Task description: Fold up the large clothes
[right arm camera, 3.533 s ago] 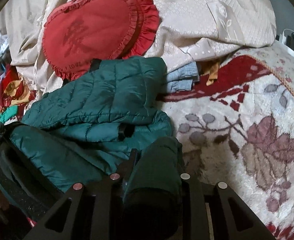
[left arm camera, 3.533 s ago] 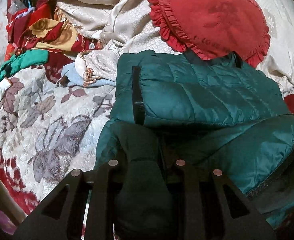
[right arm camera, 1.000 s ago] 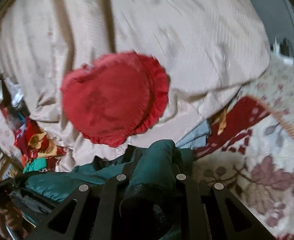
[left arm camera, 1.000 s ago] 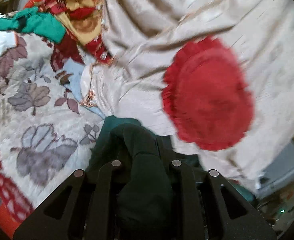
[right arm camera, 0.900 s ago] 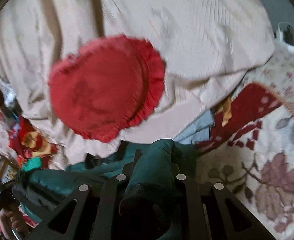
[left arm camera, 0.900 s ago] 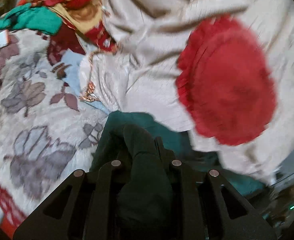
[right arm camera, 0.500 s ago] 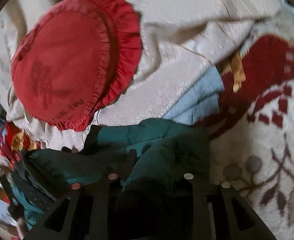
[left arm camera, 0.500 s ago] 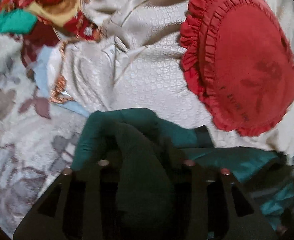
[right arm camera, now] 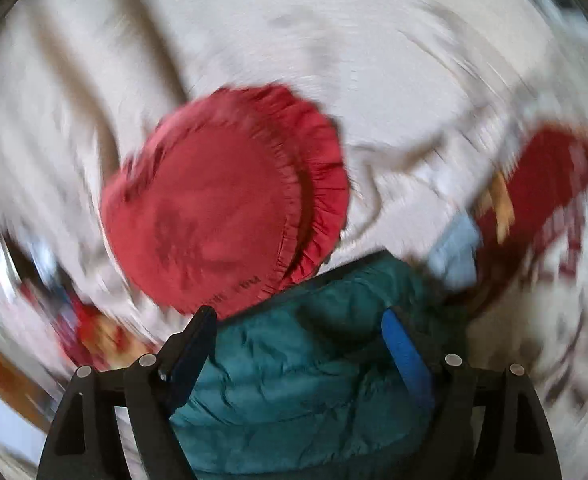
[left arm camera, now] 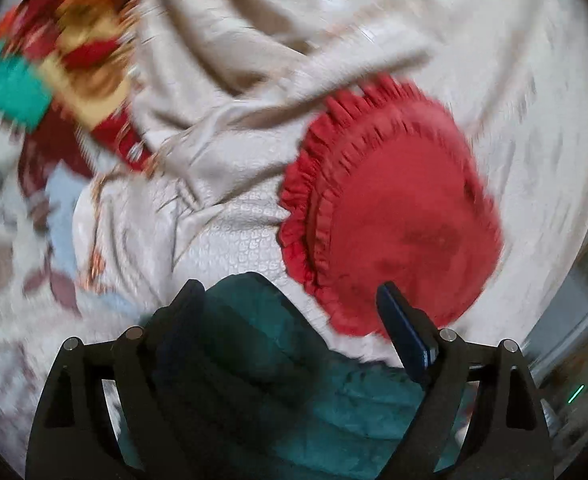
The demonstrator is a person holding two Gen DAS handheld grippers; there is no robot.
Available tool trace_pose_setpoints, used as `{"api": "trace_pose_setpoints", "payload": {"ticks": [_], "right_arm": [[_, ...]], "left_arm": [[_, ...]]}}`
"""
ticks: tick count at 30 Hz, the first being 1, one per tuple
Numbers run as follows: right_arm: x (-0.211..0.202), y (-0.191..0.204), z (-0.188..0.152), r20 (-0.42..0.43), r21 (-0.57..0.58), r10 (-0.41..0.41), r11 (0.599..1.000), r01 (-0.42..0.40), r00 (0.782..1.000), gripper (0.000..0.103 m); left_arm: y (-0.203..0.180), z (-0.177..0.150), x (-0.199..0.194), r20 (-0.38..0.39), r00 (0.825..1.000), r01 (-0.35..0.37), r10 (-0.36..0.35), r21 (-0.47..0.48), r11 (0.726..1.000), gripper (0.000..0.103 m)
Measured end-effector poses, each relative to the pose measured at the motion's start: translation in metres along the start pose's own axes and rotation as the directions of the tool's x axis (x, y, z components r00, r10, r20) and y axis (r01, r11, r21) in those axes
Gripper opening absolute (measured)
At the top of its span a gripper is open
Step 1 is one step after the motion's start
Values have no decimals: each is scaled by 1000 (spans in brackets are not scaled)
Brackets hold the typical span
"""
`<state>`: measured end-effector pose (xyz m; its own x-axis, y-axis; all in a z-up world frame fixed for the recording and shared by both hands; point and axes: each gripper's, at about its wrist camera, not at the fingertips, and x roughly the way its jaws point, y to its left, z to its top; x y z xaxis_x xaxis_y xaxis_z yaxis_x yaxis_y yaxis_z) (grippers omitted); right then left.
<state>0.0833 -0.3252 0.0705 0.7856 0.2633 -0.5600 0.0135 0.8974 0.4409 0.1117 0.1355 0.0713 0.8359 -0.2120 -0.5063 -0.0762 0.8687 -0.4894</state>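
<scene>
Patterned clothes heap [left arm camera: 73, 52], red, yellow and teal, far left, blurred. Left gripper [left arm camera: 289, 300] has just been opening, jaws now spread wide; dark green quilted puffer jacket [left arm camera: 253, 360] lies loose between them, pads off fabric. Round red frilled cushion [left arm camera: 394, 232] just beyond jacket on cream bedspread [left arm camera: 221, 216]. Right gripper [right arm camera: 298, 320] likewise just opened wide, jacket beneath, nothing gripped. Fold looks laid down and released; tidying, further folds maybe left.

Teal quilted puffer jacket [right arm camera: 294, 380], bunched, lying on bed below red ruffled cushion [right arm camera: 221, 216].
</scene>
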Motion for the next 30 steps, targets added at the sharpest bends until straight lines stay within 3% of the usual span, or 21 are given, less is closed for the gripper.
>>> {"api": "trace_pose_setpoints", "payload": {"ticks": [2,4,6,8,9,10,16,20,23,27,28,30], "right_arm": [[18,21,0,-64,-151,-83,986,72,994,82],[46,29,-5,-185,-190,-79,981,43,980,82],[63,27,-13,-255,-187,-86,982,38,963,82],[81,23,-20,-299,-210,-137,975,75,944,82],[89,19,-21,-303,-210,-153,973,90,941,82],[98,15,-22,-304,-210,-165,972,102,938,82],[129,-3,-29,-286,-248,-248,952,179,926,87],[145,-14,-27,-323,-225,-252,957,185,912,93],[150,-17,-26,-340,-224,-251,958,181,906,95],[145,-15,-23,-335,-229,-244,958,172,910,97],[143,-14,-22,-332,-230,-238,959,167,913,96],[134,-8,-17,-321,-233,-234,959,163,918,95]], "left_arm": [[-26,-5,21,-50,996,-64,73,150,987,87],[-51,-20,44,-116,986,-76,118,313,947,87],[-74,-46,64,-129,971,-114,202,493,863,87],[-82,-66,81,-83,950,-193,301,602,775,87],[-81,-74,91,-71,935,-230,348,625,746,87],[-78,-78,98,-75,927,-243,367,625,742,87],[-49,-86,137,-162,884,-287,438,552,783,88],[-44,-89,158,-211,856,-294,472,553,779,90],[-41,-89,163,-219,850,-296,480,554,778,91],[-42,-83,158,-227,858,-279,461,547,789,91],[-43,-78,152,-233,866,-262,442,542,799,91],[-45,-62,127,-207,903,-229,376,508,830,91]]}}
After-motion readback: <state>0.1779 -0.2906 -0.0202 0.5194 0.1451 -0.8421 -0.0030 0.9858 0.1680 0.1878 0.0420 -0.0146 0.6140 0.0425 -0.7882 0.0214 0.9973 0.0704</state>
